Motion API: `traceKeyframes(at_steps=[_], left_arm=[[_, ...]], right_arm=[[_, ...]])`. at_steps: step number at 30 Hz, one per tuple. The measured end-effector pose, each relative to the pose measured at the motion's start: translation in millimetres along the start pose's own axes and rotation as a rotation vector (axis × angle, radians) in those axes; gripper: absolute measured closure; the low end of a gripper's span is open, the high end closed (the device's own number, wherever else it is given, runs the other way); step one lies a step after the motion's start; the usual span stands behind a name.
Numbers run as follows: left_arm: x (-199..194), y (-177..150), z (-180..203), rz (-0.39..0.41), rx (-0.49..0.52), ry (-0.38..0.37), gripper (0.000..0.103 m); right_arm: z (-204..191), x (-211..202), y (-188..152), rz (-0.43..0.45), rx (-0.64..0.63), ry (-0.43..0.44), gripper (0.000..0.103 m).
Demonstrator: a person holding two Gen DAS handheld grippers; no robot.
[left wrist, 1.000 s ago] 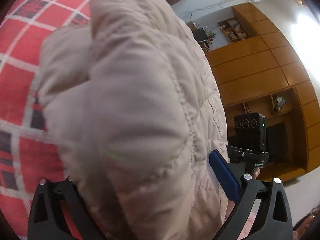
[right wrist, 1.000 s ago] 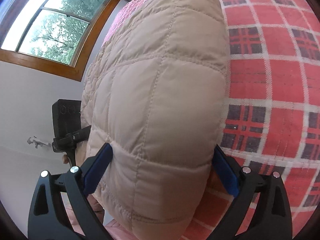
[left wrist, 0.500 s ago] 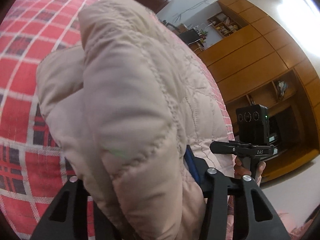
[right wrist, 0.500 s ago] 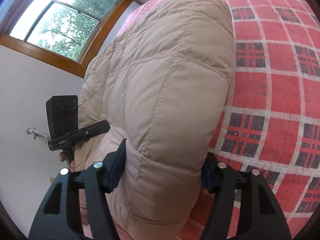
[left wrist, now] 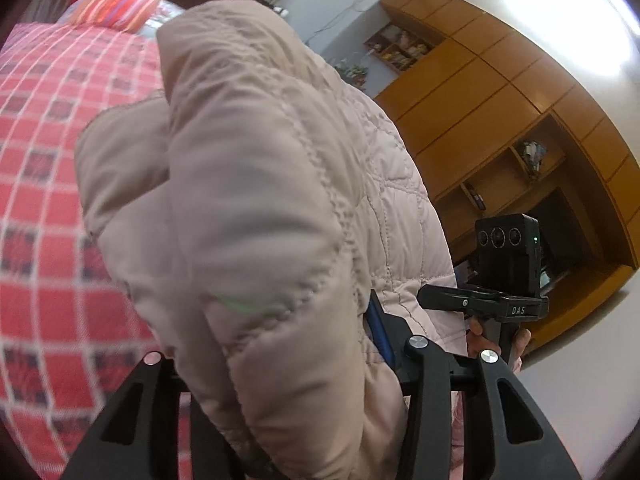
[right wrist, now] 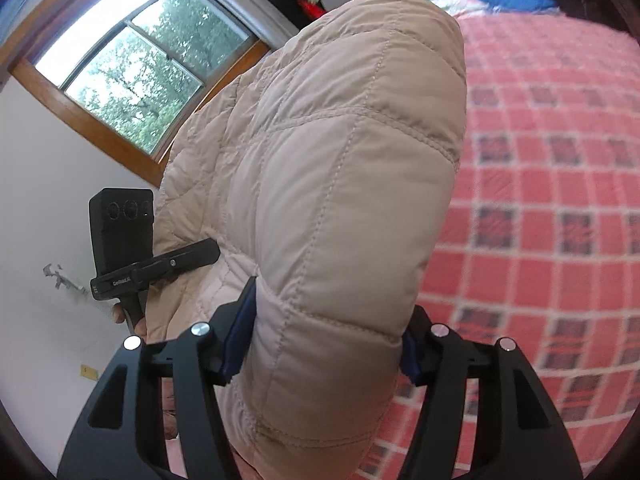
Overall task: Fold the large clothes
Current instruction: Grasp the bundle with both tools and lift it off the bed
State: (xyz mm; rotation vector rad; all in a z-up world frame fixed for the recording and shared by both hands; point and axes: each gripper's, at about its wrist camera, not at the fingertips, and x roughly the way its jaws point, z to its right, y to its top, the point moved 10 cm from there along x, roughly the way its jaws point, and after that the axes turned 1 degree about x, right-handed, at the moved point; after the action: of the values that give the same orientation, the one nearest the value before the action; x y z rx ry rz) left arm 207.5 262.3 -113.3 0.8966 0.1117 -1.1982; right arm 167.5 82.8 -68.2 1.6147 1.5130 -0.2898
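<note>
Left wrist view: left gripper (left wrist: 280,344) and right gripper (right wrist: 324,344) each pinch the quilted jacket (left wrist: 256,184).

The quilted jacket (left wrist: 256,208) is pale beige, its stitching running in squares and diamonds. At the left of the frame the bedspread (left wrist: 44,184) is red, checked with white lines and small dark navy squares at the crossings. An orange-and-red striped pillow (left wrist: 116,6) lies at the upper left. The left hand-held gripper (left wrist: 280,364) and right hand-held gripper (right wrist: 324,356) are black with blue pads. At the right, the cabinets (left wrist: 500,120) are honey-brown wood.
</note>
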Motion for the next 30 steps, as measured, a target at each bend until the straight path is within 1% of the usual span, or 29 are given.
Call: traceKeyframes(at_steps=[3,7,11,14,21,26,30], left_arm=[[21.3,22.0,10.3,0.003,0.014,-0.007,0.059],[46.0,40.9,9.1,0.005,0.016,-0.011,0.059],[65.1,47.9,-8.7,-0.003,-0.020,-0.004,0.059],[81.1,52.0,-19.7,-0.019,-0.055,0.013,0.058],[108.5,42.8,-48.1,-0.063,-0.111,0.032,0.058],[121.9,34.2,-62.6,-0.088,-0.119,0.051,0.056],[123.2,30.8,-64.9,-0.084,-0.102,0.056,0.054]], right_arm=[[17.7,-17.7,16.2,0.023,0.008,-0.027,0.044],[46.8,-27.2,36.7,0.038,0.026,-0.049,0.044],[69.2,-17.0,53.3,0.028,0.046,-0.062,0.044],[85.9,1.4,63.8,0.001,0.075,-0.062,0.043],[123.0,32.2,65.7,-0.051,0.130,-0.051,0.043],[139.7,49.1,60.3,-0.076,0.158,-0.052,0.042],[148.4,57.4,56.1,-0.073,0.173,-0.030,0.039]])
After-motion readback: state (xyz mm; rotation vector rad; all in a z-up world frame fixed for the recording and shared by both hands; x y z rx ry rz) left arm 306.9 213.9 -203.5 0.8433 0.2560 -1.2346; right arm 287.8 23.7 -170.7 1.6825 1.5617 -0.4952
